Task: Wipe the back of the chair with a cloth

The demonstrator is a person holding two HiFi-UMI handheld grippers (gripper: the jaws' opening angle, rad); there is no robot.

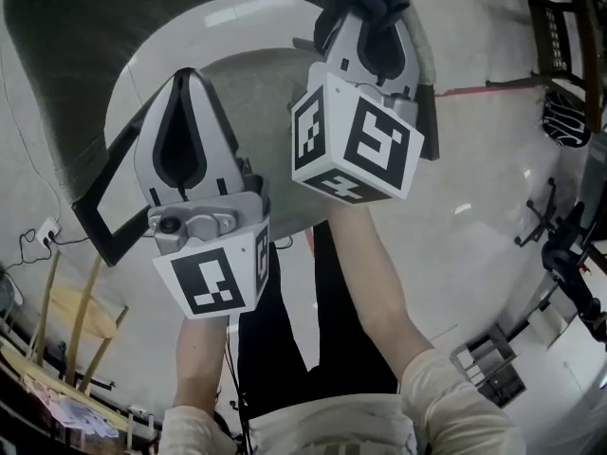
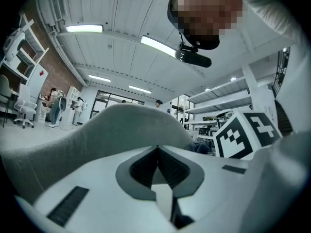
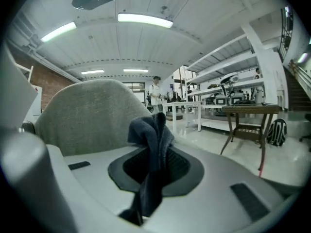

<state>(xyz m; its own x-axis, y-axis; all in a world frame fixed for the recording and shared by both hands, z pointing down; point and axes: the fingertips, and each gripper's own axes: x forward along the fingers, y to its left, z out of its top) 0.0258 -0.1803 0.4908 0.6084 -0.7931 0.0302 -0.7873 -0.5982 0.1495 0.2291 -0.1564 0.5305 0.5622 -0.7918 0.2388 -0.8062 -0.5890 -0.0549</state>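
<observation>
**Cloth pinched in the right claw, chair back close behind it**

The right gripper (image 3: 156, 152) is clamped tight on a dark blue-grey cloth (image 3: 151, 130) of soft, limp fabric. The cloth stands up out of the jaws in a crumpled tuft and trails down between them toward six o'clock. In the head view the same tuft sits at twelve o'clock of that gripper, just past its tips.

The chair back (image 3: 87, 113) is a broad, round-topped panel of coarse grey weave. It rises at ten o'clock of the cloth, close behind it; whether the two touch I cannot tell. From above, a smooth white moulded shell (image 1: 218, 17) curves round the grey upholstery.

The left gripper (image 2: 157, 148) has its jaws pressed together with nothing between them, and the grey chair back swells just beyond them at eleven o'clock. Both grippers are hard white plastic with black ribbed inner faces.

At three o'clock in the right gripper view, a brown slender-legged side table (image 3: 250, 111) stands on the glossy pale floor (image 3: 214, 140).
</observation>
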